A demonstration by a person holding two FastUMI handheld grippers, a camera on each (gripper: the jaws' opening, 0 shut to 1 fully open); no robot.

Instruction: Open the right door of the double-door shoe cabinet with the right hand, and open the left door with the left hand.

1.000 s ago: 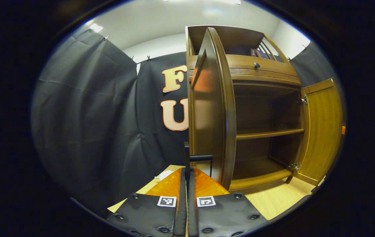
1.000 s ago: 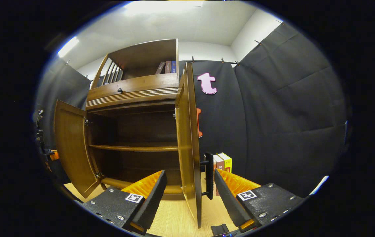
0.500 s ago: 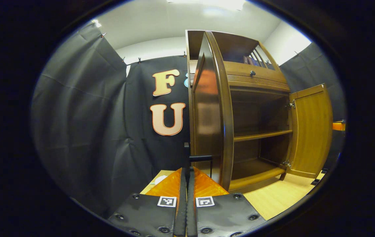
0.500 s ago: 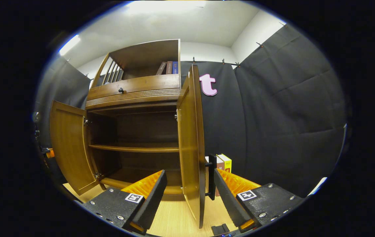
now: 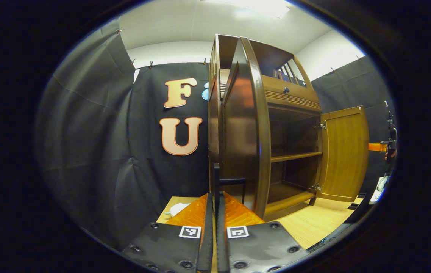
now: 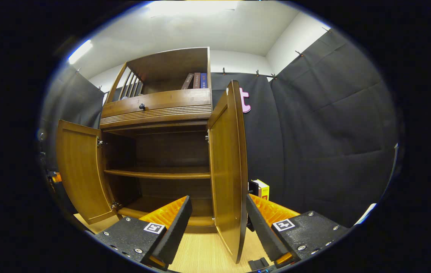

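Observation:
The brown wooden shoe cabinet (image 6: 158, 113) stands with both doors swung out and its shelves bare. In the left gripper view the left door (image 5: 240, 129) is seen edge-on. My left gripper (image 5: 215, 195) is shut on that door's thin black handle (image 5: 216, 178). The right door (image 5: 344, 151) hangs open at the far right, with the other gripper (image 5: 388, 146) beyond it. In the right gripper view my right gripper (image 6: 218, 201) is open. Its fingers straddle the free edge of the right door (image 6: 227, 170) without pressing on it. The black handle (image 6: 253, 187) peeks out behind the door. The left door (image 6: 79, 170) stands open at the left.
Books (image 6: 196, 80) stand on the cabinet's top shelf above a drawer knob (image 6: 142, 106). A yellow-topped box (image 6: 263, 189) stands by the cabinet's right side. A white object (image 5: 175, 208) lies on the pale wooden floor (image 5: 314, 223), and a small black piece (image 6: 258, 262) lies near my right fingers.
The left door has swung further out with my left gripper on its handle. In the right gripper view the right door shows more of its inner face and now covers most of its handle.

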